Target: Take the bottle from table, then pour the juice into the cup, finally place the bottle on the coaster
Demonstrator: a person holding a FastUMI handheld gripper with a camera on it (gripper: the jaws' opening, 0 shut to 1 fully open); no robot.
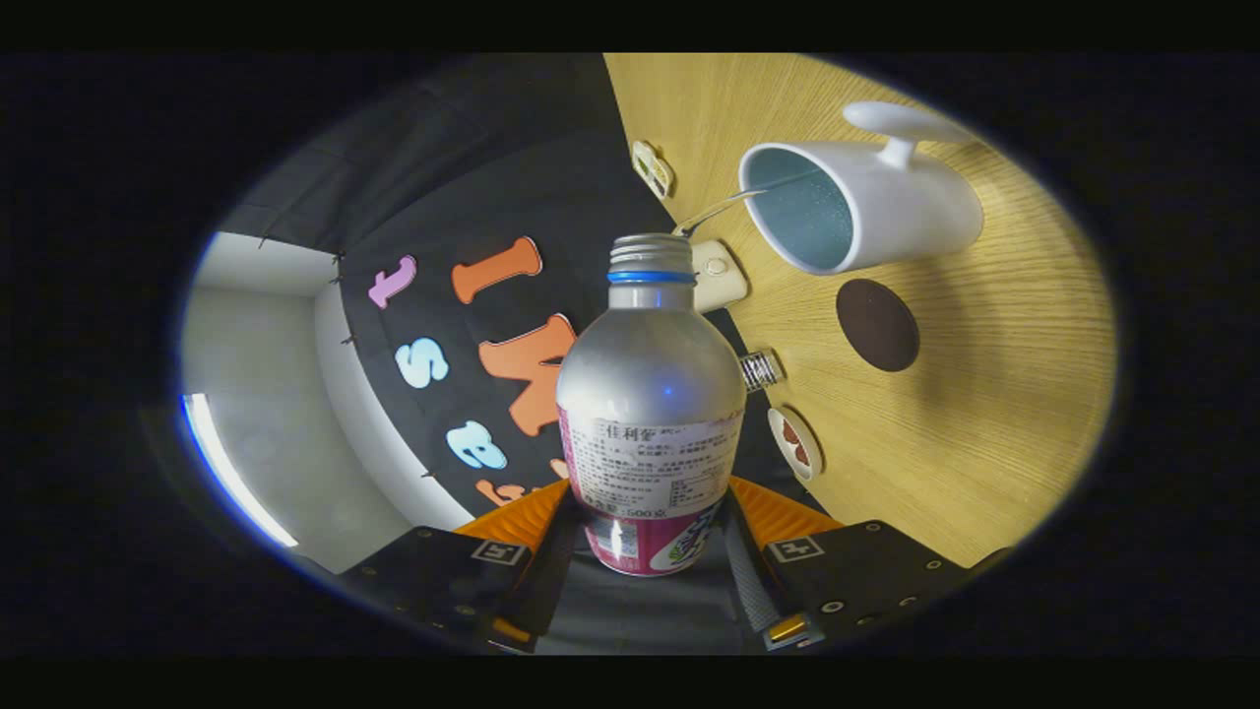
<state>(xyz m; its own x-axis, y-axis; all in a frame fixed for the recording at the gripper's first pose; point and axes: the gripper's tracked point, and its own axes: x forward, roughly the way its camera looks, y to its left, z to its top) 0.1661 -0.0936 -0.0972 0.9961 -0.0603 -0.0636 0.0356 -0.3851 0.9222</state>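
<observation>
Bottle (650, 394) between gripper (650, 532) fingers, clamped

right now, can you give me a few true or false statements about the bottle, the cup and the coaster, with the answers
1. The tongs are shut on the bottle, one finger on each side of its lower body. True.
2. The bottle's cap is on. False: the threaded neck is bare and open.
3. The bottle stands on the coaster. False: it is held clear of the wooden table, and the dark round coaster lies bare beyond the fingers.
4. The white cup sits next to the coaster. True.
5. The cup has no handle. False: a white handle sticks out from its side.
</observation>
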